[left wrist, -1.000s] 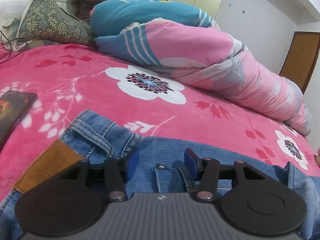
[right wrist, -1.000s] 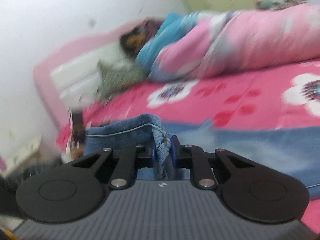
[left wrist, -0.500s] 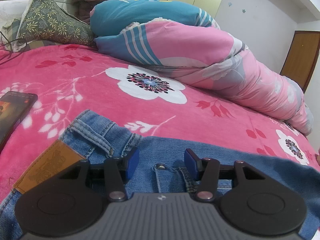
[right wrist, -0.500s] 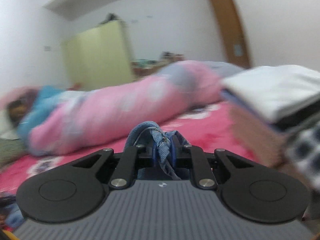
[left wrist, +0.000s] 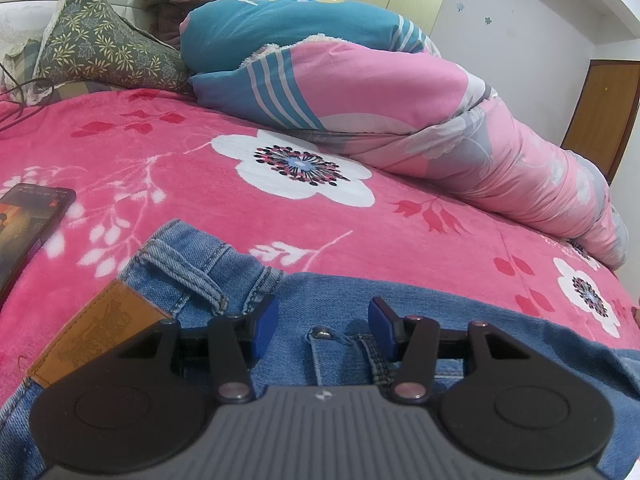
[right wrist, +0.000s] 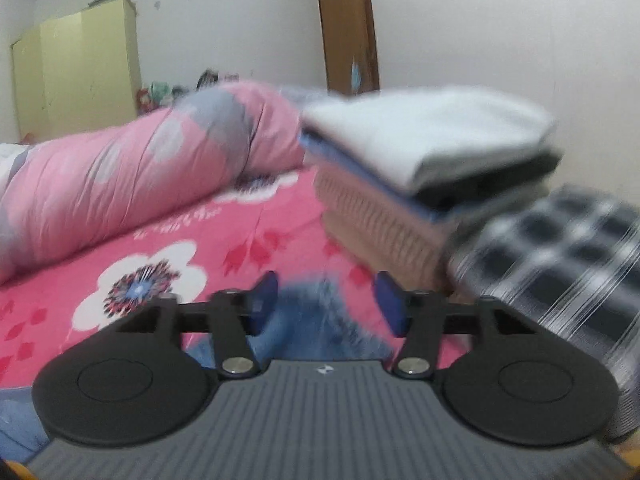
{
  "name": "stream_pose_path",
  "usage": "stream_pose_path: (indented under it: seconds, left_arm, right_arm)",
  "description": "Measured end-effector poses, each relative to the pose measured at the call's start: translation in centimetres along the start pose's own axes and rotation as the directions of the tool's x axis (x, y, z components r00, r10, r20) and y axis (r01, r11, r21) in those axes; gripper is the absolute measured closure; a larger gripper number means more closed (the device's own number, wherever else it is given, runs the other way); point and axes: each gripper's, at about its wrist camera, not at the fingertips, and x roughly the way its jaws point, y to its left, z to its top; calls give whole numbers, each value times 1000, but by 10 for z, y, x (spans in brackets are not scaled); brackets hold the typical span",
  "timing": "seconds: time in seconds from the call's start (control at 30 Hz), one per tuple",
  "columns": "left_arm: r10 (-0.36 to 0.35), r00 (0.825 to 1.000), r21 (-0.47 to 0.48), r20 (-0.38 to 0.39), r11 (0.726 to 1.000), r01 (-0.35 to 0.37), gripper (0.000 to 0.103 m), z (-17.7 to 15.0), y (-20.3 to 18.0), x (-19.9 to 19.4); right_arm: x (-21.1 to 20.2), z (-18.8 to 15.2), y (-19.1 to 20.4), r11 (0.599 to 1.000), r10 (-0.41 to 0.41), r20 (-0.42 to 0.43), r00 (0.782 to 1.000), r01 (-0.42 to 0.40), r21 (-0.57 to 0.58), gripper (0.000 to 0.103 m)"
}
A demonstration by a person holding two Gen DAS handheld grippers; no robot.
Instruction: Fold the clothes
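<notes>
Both tongs, left tongs [left wrist: 323, 322] and right tongs [right wrist: 327, 300], are hanging apart over the jeans [left wrist: 344, 300] lying along the bed's [left wrist: 200, 184] near edge (waistband leftward), so regripping squarely should be helping.

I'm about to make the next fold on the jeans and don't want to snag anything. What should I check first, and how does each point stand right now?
1. Left gripper open over the waistband: ok, jaws apart, holding nothing.
2. Right gripper free of denim: ok, jaws apart, the jeans lie below it.
3. Jeans flat on the blanket: cannot tell, only the waistband and part of a leg show, and the right view is blurred.
4. Phone clear of the fold: ok, it lies left of the jeans, apart from them.
5. Folded stack out of the way: cannot tell, it stands close to the right gripper.
</notes>
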Motion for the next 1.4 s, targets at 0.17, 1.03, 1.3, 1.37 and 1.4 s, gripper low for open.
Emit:
stream_pose_path:
  seconds: [0.17,1.03,1.3,1.37,1.4]
  left_arm:
    - [1,1000,1,0,1000,-1,51,0,0,0]
    - [6,1000,7,-2,1000,-6,51,0,-1,0]
    - [2,1000,3,0,1000,-2,51,0,0,1]
    - [1,1000,2,0,1000,-1,51,0,0,1]
    - [0,1000,2,0,1000,0,51,0,0,1]
  right_arm:
    - [-28,1,8,991,93,68,993,-86,-103,42]
    - [-35,-105,170,557,370,-192,909,-383,-737,81]
    - [9,-81,181,589,369,-212,905,-404,-700,82]
    - [24,-77,183,602,369,-235,899,-424,-677,82]
    - [30,-76,184,609,369,-246,896,-433,-665,82]
